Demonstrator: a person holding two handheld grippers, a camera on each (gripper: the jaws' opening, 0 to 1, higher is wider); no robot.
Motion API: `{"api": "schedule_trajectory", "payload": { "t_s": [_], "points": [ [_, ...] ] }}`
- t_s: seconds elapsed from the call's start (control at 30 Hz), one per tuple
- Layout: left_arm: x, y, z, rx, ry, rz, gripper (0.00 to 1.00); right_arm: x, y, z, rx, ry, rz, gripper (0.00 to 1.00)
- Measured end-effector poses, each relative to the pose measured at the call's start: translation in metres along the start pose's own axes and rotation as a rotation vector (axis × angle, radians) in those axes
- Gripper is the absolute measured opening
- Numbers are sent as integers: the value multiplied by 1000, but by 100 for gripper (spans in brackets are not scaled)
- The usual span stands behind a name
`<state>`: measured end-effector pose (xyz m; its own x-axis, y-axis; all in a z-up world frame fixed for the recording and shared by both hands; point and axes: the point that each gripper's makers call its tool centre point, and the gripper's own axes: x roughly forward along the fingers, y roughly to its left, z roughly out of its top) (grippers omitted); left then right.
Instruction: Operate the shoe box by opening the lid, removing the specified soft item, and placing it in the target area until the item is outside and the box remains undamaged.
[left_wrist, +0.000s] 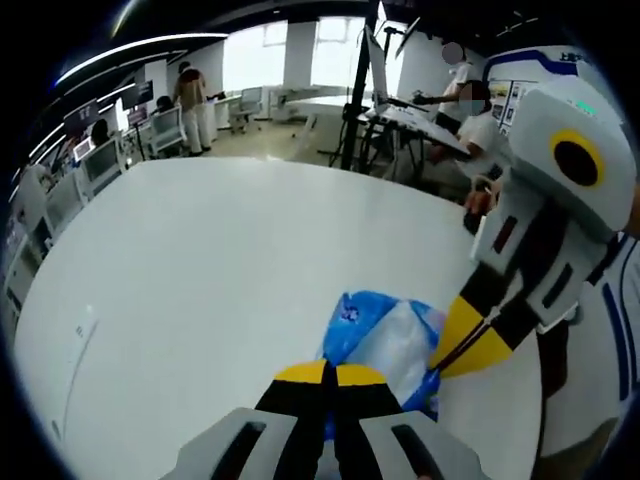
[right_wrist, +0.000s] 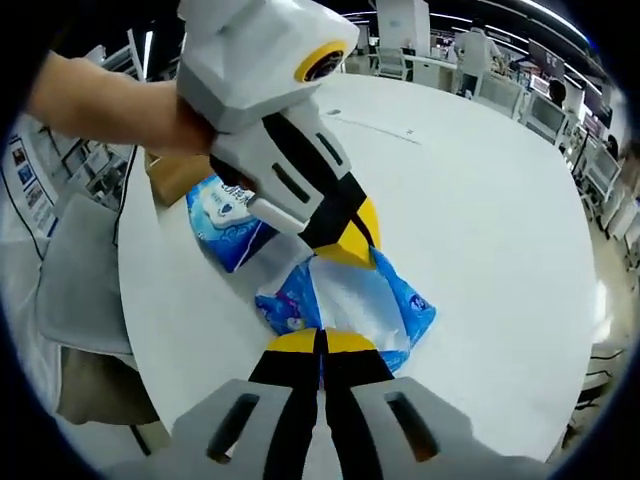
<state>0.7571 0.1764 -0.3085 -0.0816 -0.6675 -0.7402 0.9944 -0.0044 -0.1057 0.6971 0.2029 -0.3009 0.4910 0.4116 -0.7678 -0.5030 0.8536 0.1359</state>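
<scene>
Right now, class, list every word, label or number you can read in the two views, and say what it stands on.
None can be read.
Blue and white soft plastic pack: print blurred.
Second blue pack: white label, characters too blurred.
Wall posters: too small.

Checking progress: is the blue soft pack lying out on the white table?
Yes, the blue soft pack lies on the white table, with both hand-held grippers shut on its edges.
</scene>
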Motion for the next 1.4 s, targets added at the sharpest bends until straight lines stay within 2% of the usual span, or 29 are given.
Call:
{"api": "schedule_trajectory", "payload": {
  "t_s": [0.13, 0.2, 0.27, 0.43, 0.5, 0.6, 0.9, 1.27, 1.4],
  "points": [
    [-2, -3, -2, 16, 7, 3, 1, 0, 1, -1, -11, 3, 5, 0],
    [-3, -3, -3, 40, 16, 11, 8, 1, 2, -1, -9, 3, 11, 0],
    [-4, 2, -2, 32, 14, 10, 9, 0, 0, 0, -6, -1, 4, 0],
    [-6, 0, -2, 24, 14, 6, 9, 0, 0, 0, -10, 0, -2, 1],
    [-6, 0, -2, 24, 13, 6, 9, 0, 1, 1, 5, -2, 5, 4],
    [-6, 0, -1, 27, 13, 4, 10, -1, -3, 2, 17, -5, -4, 13],
    [-17, -1, 4, 36, -9, 15, 18, -11, 1, 5, 6, -3, -18, 15],
    [-57, -10, 18, 42, -62, 19, 22, -25, 13, 19, -23, -13, -33, 19],
    [-71, -25, 15, 55, -57, -26, 29, -31, 18, 21, -35, -9, -40, 25]
  ]
}}
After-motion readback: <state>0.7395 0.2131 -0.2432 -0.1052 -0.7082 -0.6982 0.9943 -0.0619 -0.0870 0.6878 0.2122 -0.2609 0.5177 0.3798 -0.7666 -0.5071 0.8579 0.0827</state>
